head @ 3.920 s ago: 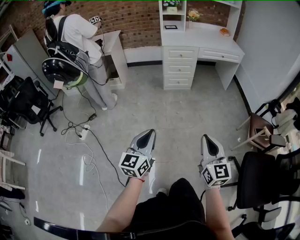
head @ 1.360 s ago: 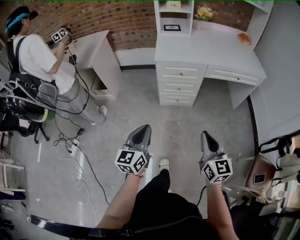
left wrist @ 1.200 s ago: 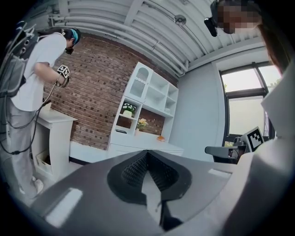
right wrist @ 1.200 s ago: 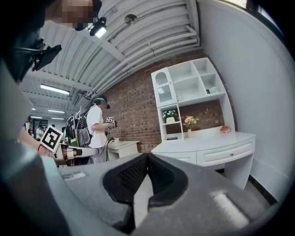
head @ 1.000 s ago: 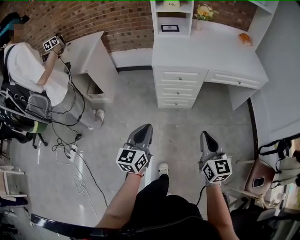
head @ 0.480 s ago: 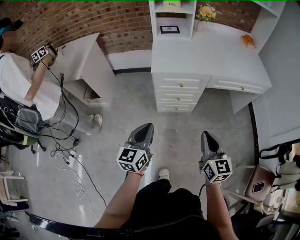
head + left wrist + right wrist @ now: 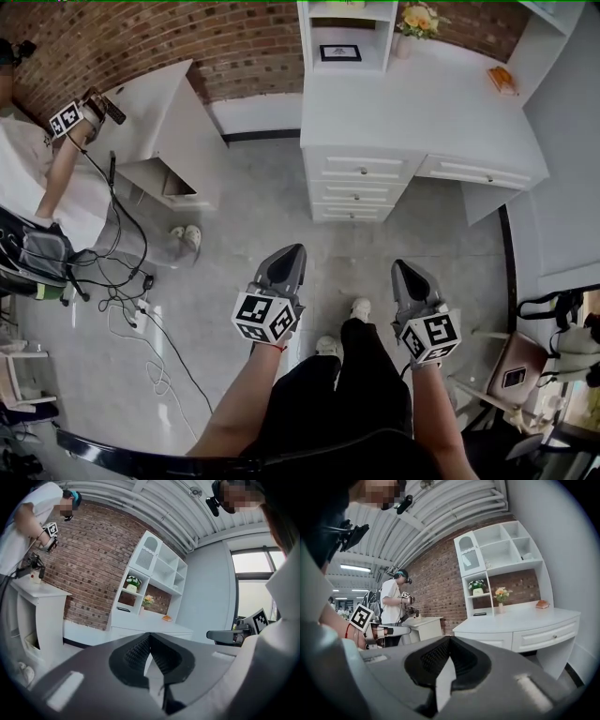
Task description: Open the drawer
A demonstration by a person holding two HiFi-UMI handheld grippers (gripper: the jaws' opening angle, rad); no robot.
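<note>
Head view: the grey left gripper [image 7: 292, 253] and grey right gripper [image 7: 402, 269] hang over the grey tiled floor [image 7: 262, 216], both pointing toward the white wooden counter [image 7: 412, 103]. The stack of three white knobbed drawers [image 7: 362, 187] under it is closed and well apart from both grippers.

Left gripper view: the jaws are pressed together with nothing between them, and the counter [image 7: 154, 629] lies beyond.

Right gripper view: the jaws meet, empty. The counter [image 7: 520, 616] stands ahead.
</note>
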